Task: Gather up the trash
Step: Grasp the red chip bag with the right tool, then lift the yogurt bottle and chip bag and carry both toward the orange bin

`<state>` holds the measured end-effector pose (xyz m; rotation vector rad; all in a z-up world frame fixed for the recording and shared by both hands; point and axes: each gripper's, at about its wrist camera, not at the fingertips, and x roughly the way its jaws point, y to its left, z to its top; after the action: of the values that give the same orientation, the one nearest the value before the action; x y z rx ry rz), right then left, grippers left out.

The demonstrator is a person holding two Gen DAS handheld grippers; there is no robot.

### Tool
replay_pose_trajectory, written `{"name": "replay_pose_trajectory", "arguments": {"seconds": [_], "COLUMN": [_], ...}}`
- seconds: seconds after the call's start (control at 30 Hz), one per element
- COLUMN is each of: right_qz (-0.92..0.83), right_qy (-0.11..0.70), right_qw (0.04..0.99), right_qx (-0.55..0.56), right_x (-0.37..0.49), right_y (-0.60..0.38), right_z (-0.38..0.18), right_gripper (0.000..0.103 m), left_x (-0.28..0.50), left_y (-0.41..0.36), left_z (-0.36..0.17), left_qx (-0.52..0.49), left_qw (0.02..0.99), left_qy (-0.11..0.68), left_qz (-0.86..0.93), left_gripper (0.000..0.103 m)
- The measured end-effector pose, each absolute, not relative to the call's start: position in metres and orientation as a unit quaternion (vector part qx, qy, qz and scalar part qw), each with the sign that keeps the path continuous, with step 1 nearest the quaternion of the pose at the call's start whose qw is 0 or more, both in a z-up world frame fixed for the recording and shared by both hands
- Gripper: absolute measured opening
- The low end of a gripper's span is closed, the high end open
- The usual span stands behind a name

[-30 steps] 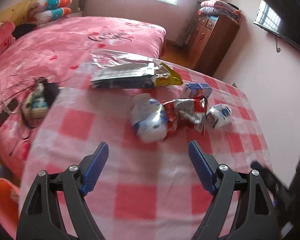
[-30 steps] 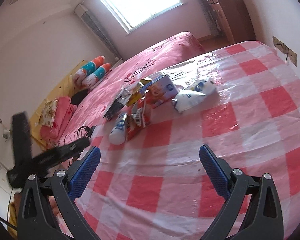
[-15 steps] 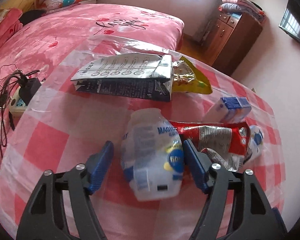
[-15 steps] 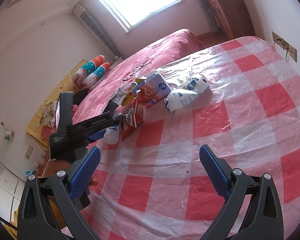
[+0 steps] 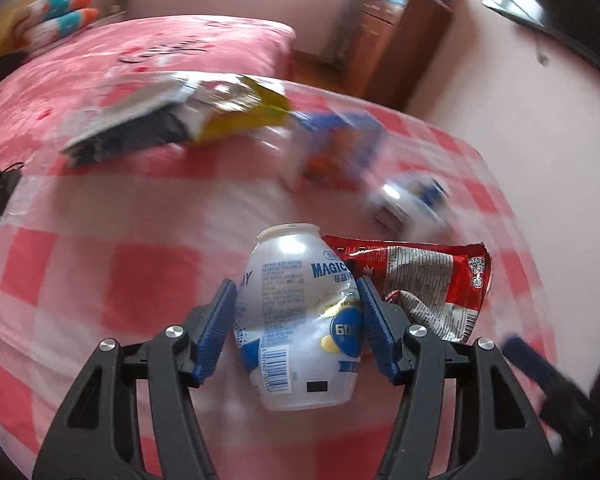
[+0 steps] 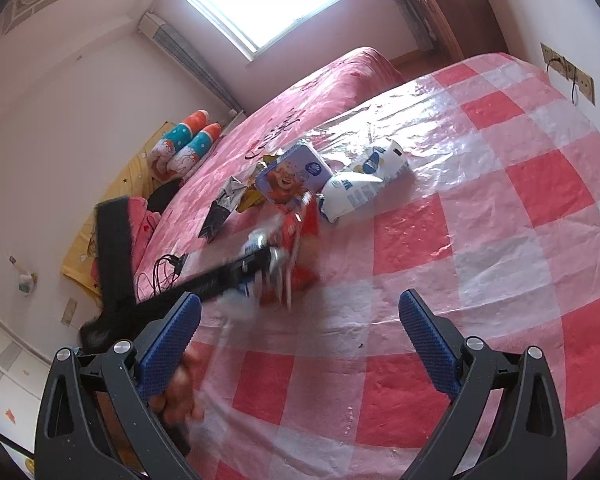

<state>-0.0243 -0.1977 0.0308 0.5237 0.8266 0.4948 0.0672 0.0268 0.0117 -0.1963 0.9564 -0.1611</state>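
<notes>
A crushed white plastic bottle (image 5: 296, 320) with blue print lies between the blue pads of my left gripper (image 5: 296, 284). Its jaws are closing, and both pads press on the bottle's sides. A crumpled red snack wrapper (image 5: 428, 276) touches the bottle's right side. The right wrist view shows the left gripper (image 6: 260, 258) as a dark blur over the bottle and the red wrapper (image 6: 300, 240). My right gripper (image 6: 300, 298) hangs open over the checked tablecloth (image 6: 500, 200), with nothing between its fingers.
Farther back on the table lie a blue carton (image 6: 292, 176), a white pouch (image 6: 356, 188), a silver and black bag (image 6: 220, 208) and a yellow bag (image 5: 252, 116). A pink bed (image 6: 300, 92) stands beyond the table. A wooden cabinet (image 5: 396, 52) stands by the wall.
My left gripper has moved forward and down onto the white bottle, and its jaws have narrowed around it. The right gripper has hardly moved.
</notes>
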Motion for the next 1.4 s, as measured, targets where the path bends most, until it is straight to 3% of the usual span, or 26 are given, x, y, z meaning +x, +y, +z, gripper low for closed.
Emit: {"name": "replay_pose_trajectory", "arguments": {"seconds": [0.23,0.33,0.57,0.87,1.03,1.4], "right_qz": [0.225,0.231,0.241,0.246,0.236,0.24], "right_qy": [0.41,0.417,0.426,0.426,0.433,0.425], "right_qw": [0.845,0.84,0.836,0.842,0.845,0.852], "right_qx": [0.259,0.257,0.25,0.223,0.208,0.188], "right_x": [-0.018,-0.016,-0.013,-0.016,-0.015,-0.016], "right_y": [-0.2,-0.198,-0.192,-0.184,-0.179,-0.172], "right_z": [0.02,0.018,0.015,0.017,0.015,0.017], "right_gripper": [0.096,0.078,0.061,0.06,0.04,0.035], "left_x": [0.032,0.029,0.017,0.002,-0.008,-0.034], "left_y": [0.006,0.012,0.013,0.027,0.038,0.072], "left_z": [0.012,0.011,0.011,0.015,0.017,0.02], "left_qx": [-0.086,-0.091,-0.096,-0.111,-0.118,-0.136], "left_qw": [0.876,0.877,0.882,0.889,0.892,0.894], "left_qy": [0.462,0.459,0.451,0.436,0.43,0.423], "left_qz": [-0.111,-0.107,-0.098,-0.089,-0.081,-0.053], "left_gripper": [0.062,0.062,0.062,0.062,0.062,0.062]}}
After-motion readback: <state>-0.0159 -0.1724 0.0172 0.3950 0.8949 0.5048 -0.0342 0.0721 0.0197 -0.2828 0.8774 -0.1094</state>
